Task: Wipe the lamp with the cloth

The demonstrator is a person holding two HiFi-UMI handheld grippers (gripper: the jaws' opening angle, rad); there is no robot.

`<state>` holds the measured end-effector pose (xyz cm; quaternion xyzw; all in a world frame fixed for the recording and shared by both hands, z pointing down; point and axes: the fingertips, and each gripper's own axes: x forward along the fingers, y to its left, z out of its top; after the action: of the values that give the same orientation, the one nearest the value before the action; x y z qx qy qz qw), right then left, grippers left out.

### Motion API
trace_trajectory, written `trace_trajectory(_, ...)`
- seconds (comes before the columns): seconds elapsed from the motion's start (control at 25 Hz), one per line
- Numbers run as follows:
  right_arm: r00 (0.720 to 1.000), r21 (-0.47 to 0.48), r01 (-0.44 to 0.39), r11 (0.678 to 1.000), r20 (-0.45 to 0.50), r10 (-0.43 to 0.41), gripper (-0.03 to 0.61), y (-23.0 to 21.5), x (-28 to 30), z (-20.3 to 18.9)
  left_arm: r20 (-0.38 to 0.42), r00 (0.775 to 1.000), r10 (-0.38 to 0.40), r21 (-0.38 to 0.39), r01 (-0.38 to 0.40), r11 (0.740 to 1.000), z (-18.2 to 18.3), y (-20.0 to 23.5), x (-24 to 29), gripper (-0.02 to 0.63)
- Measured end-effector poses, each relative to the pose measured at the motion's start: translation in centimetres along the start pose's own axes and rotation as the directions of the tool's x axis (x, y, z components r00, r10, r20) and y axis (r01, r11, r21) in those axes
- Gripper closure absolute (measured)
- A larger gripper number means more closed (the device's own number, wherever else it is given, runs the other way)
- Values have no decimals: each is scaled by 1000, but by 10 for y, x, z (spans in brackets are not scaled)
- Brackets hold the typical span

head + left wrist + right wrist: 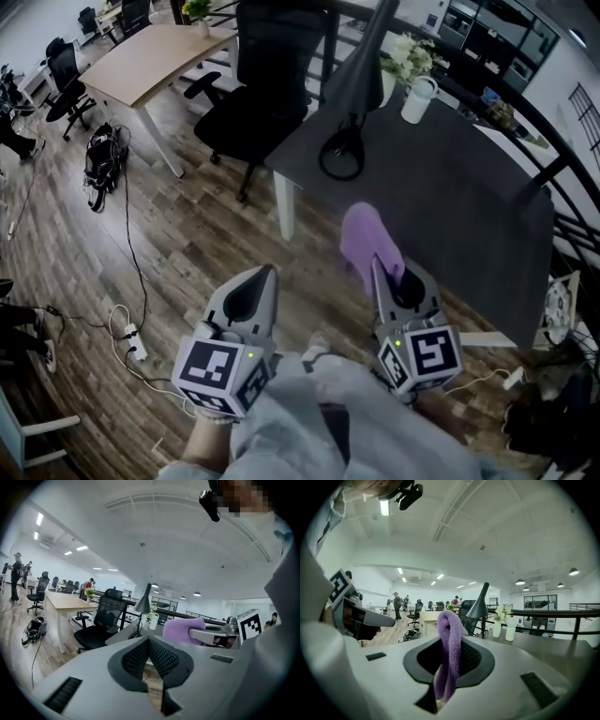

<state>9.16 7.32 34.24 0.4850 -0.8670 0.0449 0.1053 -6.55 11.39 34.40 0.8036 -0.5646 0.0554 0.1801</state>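
Note:
A black desk lamp [359,75] stands on the dark grey table [469,206], its ring base [342,155] near the table's left edge; the same lamp [480,601] shows far ahead in the right gripper view. My right gripper [376,269] is shut on a purple cloth [368,239], which stands up out of the jaws over the table's near edge. In the right gripper view the cloth [450,644] hangs folded between the pads. My left gripper [267,274] is shut and empty, over the wooden floor, left of the table. Both grippers are well short of the lamp.
A white vase of flowers [405,58] and a white cup [418,99] stand behind the lamp. A black office chair [258,103] sits at the table's left. A wooden desk [150,56], a bag [101,159] and a power strip [134,342] lie to the left.

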Motion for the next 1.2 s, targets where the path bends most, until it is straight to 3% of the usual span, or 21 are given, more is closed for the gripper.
trace_trajectory(0.32,1000,18,-8,1000,-2,8,528,-56,17,-6,-55,998,15,-11,-16,1000,6,-22,50,614)
trace_trajectory(0.6,1000,88,-15,996,-2,15,528,-98,16,-6,-51,998,35,-1,-35,999,8,-39,74,614)
trace_trajectory(0.92,1000,105,8,994,3,-9,528,-115,33,-8,-87,996,22,-13,-23,1000,10,-36,89,614)
trace_trajectory(1.2,999,123,40,992,9,-41,528,-132,60,0,-58,998,-16,15,17,1000,31,-26,125,614)
